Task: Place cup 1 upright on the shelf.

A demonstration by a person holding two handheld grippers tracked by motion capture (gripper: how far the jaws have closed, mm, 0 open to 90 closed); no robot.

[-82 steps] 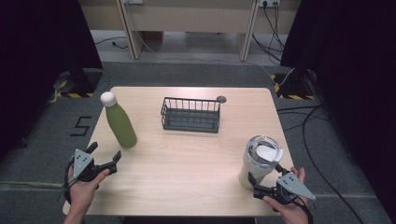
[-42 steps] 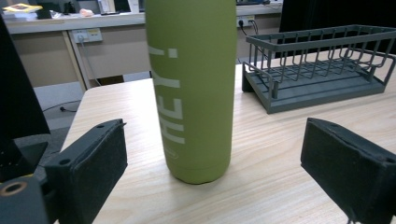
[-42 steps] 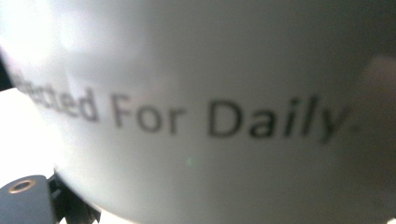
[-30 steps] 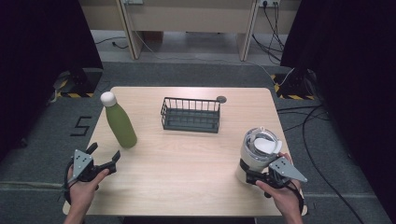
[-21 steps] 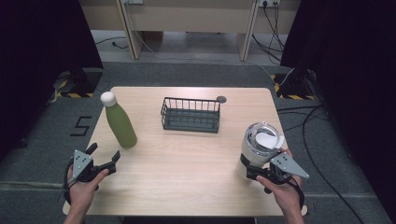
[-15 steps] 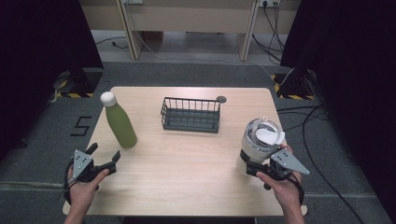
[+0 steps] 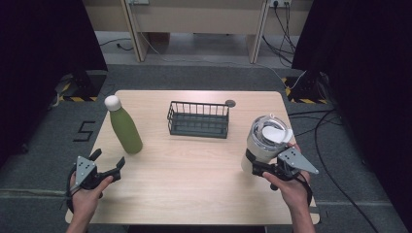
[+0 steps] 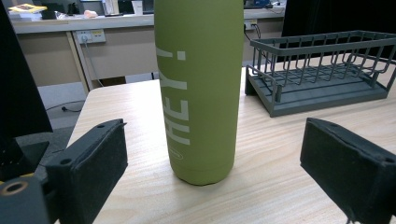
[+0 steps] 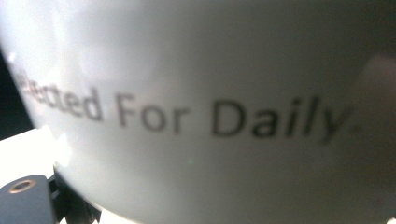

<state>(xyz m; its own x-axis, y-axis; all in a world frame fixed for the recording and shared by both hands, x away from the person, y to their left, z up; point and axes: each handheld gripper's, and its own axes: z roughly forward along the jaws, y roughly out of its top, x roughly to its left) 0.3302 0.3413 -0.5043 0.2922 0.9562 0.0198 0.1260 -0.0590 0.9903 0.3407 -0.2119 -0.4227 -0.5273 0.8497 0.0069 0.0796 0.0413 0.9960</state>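
Note:
A white tumbler (image 7: 265, 141) with a lidded top is at the table's right front, a little above the wood. My right gripper (image 7: 258, 168) is shut on its lower part. In the right gripper view the tumbler's wall (image 9: 210, 93) is very close, with grey lettering. A green bottle (image 7: 125, 127) with a white cap stands upright at the left. My left gripper (image 7: 109, 158) is open just in front of it, not touching. In the left gripper view the green bottle (image 8: 201, 88) stands beyond the two spread pads (image 8: 93, 163).
A dark wire basket (image 7: 198, 119), empty, stands at the middle back of the wooden table (image 7: 194, 184), and the basket (image 8: 317, 70) lies to the bottle's right in the left gripper view. A small dark disc (image 7: 230, 103) lies behind it. Dark floor and cables surround the table.
My right gripper closed on the tumbler's base and has lifted it, carrying it slightly away from the front edge. The left gripper and the bottle have not moved.

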